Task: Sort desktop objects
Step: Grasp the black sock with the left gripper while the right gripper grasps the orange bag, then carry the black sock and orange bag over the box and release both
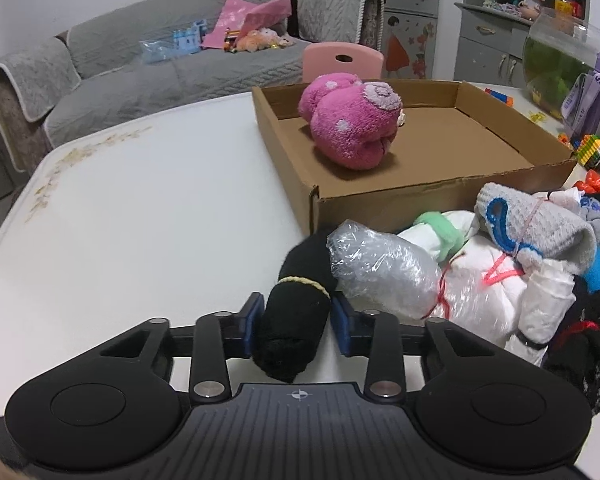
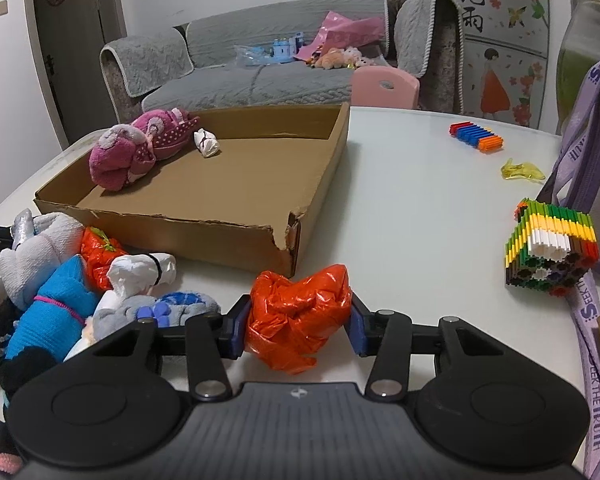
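— Socks first: where's the black sock roll point(image 1: 290, 320)?
— Pinched between the blue pads of the left gripper point(image 1: 296, 320), both pads pressing its sides. A yellowish band circles it near the far end, and it sits at the edge of the pile, touching a clear plastic bundle point(image 1: 384, 270).
— And the other hand?
— The right gripper point(image 2: 298, 320) is clamped on a crumpled orange plastic bag point(image 2: 298, 316), low over the white table point(image 2: 400, 208), just in front of the torn corner of the cardboard box point(image 2: 172, 230).
— What's in the box?
— A pink fuzzy sock bundle point(image 2: 136, 152) near the far left corner, with a small white bundle point(image 2: 207, 143) just beside it.
— Around it?
— To the right gripper's left, a heap: a blue sock roll point(image 2: 50, 316), a grey one point(image 2: 40, 248), a white plastic bundle point(image 2: 140, 270), another orange bag point(image 2: 98, 256). Off to the right, a striped block stack point(image 2: 552, 252), well apart from the box.
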Action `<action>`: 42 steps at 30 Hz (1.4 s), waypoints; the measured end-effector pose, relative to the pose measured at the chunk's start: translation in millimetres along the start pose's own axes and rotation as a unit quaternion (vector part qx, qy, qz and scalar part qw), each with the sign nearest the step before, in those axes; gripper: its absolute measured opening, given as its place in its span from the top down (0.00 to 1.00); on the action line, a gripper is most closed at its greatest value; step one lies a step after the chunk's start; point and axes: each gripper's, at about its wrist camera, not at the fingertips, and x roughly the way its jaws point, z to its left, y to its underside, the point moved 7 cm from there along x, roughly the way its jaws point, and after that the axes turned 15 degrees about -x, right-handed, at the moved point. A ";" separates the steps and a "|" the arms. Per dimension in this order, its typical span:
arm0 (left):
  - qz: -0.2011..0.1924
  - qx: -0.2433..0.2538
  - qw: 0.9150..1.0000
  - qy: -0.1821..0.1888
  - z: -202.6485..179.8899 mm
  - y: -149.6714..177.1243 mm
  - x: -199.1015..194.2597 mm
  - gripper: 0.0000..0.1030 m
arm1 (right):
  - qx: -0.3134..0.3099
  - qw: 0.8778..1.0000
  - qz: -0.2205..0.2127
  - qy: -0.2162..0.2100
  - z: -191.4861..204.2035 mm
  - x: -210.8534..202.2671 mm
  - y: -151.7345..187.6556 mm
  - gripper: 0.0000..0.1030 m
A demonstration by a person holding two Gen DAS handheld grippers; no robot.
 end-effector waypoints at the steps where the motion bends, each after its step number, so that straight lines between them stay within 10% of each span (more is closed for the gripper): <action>1: 0.000 0.000 1.000 -0.004 1.1 1.4 -2.1 0.65 | 0.000 1.000 0.001 -0.001 0.5 -0.7 0.3 0.58; 15: -0.041 -0.030 0.999 -0.015 9.5 -6.0 -60.1 0.65 | 0.011 1.000 -0.021 0.004 -1.0 -29.7 1.7 0.59; 27: -0.105 -0.016 0.994 0.001 -43.4 -89.9 -130.4 0.65 | 0.027 0.992 -0.124 -0.002 -9.2 -97.5 -70.7 0.59; 42: 0.002 -0.001 1.000 0.028 -176.7 -164.2 38.7 0.65 | -0.005 0.997 -0.077 -0.009 -17.5 18.3 -167.1 0.59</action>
